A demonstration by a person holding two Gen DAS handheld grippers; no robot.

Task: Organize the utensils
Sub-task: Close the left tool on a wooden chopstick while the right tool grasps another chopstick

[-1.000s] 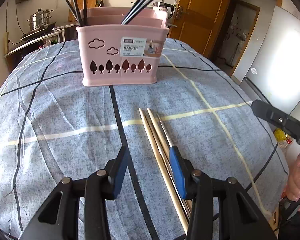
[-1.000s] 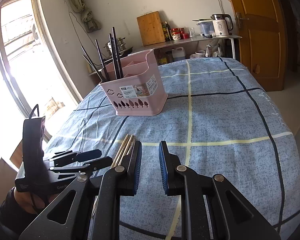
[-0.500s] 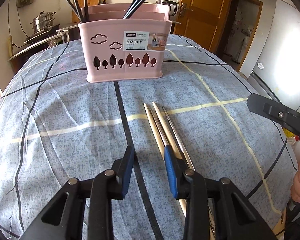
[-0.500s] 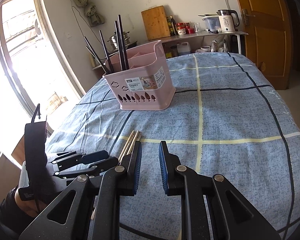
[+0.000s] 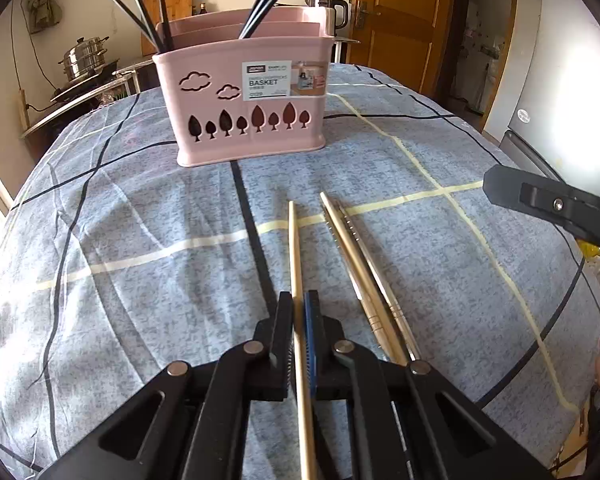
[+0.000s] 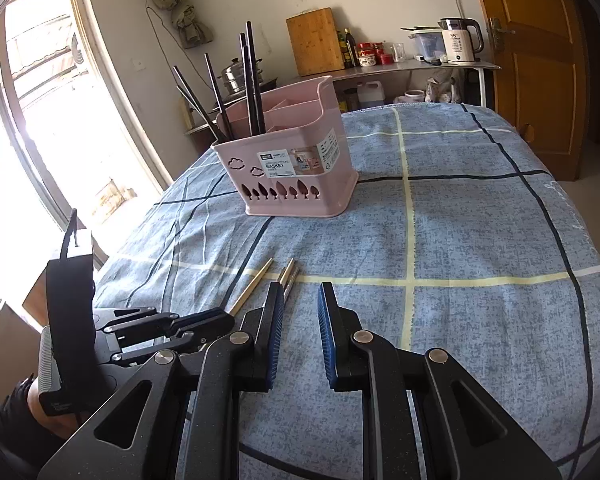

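Left gripper (image 5: 299, 332) has just been closing and now pinches one wooden chopstick (image 5: 295, 256) between its pads. Grip sits somewhere along the stick's middle stretch; the far end runs straight ahead of the tool and the near end passes back under the jaws. The chopstick's long axis is in line with the way the gripper points, aimed roughly at the pink utensil basket (image 5: 246, 120), which stands ahead and slightly left on the blue checked tablecloth (image 5: 100, 280). Judgement: the coming move is lift, tip the stick upright, and carry it forward into a basket compartment.

Just right of the held stick lie the remaining loose chopsticks (image 5: 360, 264), angled a little rightward away from the tool. Count: one more wooden one, plus what look like two thin metal ones beside it; they overlap, so the metal count is unsure. About six dark chopsticks (image 5: 148, 12) already stand in the basket: three at its left end, about three leaning at the right.

Right gripper (image 6: 298, 328) is partly open with nothing between its blue pads, hovering over bare cloth. The loose sticks lie ahead and left of it, partly hidden by its left finger. The left hand is plainly the nearer one and already has the stick.
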